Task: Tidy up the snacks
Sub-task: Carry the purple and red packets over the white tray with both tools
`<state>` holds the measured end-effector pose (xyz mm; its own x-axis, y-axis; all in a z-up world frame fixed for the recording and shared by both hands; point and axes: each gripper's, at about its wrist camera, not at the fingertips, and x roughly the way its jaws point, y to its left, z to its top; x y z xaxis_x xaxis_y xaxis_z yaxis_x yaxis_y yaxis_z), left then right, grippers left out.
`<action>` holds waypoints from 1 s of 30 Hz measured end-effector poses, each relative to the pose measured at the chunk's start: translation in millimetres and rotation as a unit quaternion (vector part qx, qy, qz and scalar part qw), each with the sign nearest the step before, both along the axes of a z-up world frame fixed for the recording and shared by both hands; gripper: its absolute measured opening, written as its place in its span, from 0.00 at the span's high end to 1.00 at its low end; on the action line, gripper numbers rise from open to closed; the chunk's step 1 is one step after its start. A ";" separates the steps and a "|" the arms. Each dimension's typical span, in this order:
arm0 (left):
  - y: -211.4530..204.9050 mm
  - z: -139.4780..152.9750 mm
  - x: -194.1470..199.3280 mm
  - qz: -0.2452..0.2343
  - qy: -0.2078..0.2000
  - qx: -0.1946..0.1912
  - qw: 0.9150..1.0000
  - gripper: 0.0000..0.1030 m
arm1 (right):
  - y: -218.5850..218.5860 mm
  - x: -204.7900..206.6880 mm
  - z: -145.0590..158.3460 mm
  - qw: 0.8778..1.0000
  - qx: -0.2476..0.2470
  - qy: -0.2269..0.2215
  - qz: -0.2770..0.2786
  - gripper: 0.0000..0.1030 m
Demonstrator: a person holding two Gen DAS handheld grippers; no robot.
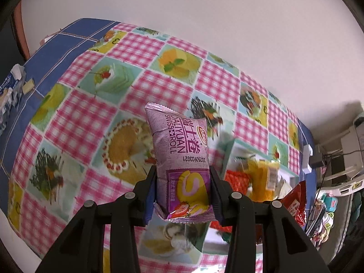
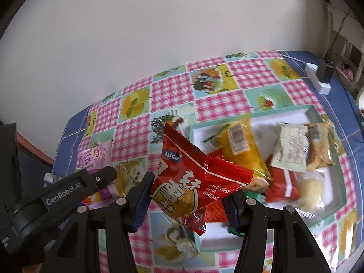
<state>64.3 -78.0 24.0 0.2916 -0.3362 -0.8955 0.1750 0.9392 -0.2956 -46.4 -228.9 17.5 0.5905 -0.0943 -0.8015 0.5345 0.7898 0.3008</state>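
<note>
Left gripper (image 1: pixel 183 186) is clamped on one puffy purple Swiss roll pack (image 1: pixel 182 159). Right gripper (image 2: pixel 188 195) pinches one shiny red peanut bag (image 2: pixel 193 182).

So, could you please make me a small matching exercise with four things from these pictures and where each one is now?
Things:
1. purple swiss roll packet
2. red peanut packet
3. yellow packet
4. white power strip

Places:
A. lying in the white tray
B. held in the right gripper
C. at the far right edge of the table
D. held in the left gripper

Pairs: 1-D, 2-B, 3-A, 4-C
</note>
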 end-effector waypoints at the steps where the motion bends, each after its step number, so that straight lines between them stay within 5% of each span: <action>1: -2.0 -1.0 -4.3 -0.001 0.000 0.000 1.000 0.58 | -0.7 -4.3 -0.4 1.000 0.001 -0.001 -0.001 0.42; 20: -65.8 -18.8 -61.8 -0.062 0.007 0.020 0.998 0.58 | -59.1 -80.4 -22.8 0.996 0.034 0.004 -0.081 0.42; 30: -90.0 -50.9 -73.3 -0.111 0.043 0.033 0.992 0.58 | -76.4 -86.4 -52.1 0.992 0.064 0.049 -0.100 0.42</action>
<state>-9.0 -168.0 -26.8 0.1383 -0.3235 -0.9361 0.3568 0.8980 -0.2576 -132.8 -305.3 -34.6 0.4888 -0.0966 -0.8670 0.7087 0.6236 0.3301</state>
